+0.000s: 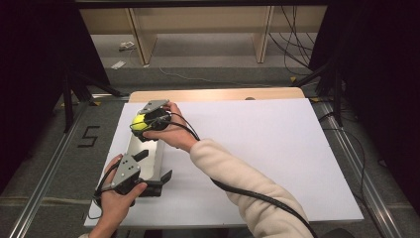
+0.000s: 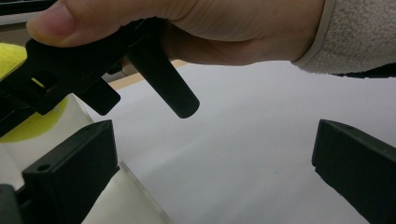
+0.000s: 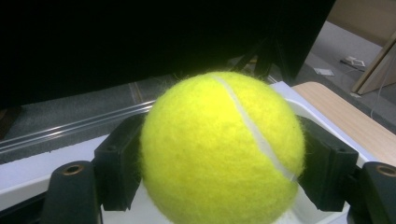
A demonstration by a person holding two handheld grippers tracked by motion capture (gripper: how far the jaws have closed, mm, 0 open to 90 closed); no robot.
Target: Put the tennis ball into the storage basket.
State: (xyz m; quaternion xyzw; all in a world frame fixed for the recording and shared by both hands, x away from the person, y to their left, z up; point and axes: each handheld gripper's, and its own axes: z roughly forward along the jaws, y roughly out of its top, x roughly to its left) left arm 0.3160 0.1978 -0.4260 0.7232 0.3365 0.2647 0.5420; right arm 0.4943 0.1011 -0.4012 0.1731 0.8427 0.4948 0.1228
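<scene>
- nearest the person, at the near left of the white board (image 1: 257, 144), the left gripper (image 1: 159, 179) sits low with its jaws spread wide and nothing between them; in the left gripper view one jaw stands at the left edge, beside the pale wall of the tray (image 2: 123, 196), and the other is well off to the right over bare board.
- just beyond it lies the tray (image 1: 157, 163), a long white container running near to far along the left side of the board; the left gripper looks placed to steady its near end, though whether a jaw touches the wall i cannot tell.
- farther on, over the far end of the tray, the right gripper (image 1: 142, 124) pinches the tennis ball (image 1: 139, 121) between its jaws; in the right gripper view the yellow ball (image 3: 222, 149) sits squarely between the two black jaws, seam running diagonally, with the tray's white rim below.
- the ball is held in the air just above the tray, not resting in it as far as i can judge.
- the step in hand seems to be carrying the ball at the tray, either lowering it in or lifting it clear; the pictures do not settle which.
- if it is going in, the next move calls for lowering the ball inside the walls, then spreading the jaws gently so it does not roll or bounce out.
- beyond the board, a strip of wooden tabletop (image 1: 218, 94) and grey floor.
</scene>
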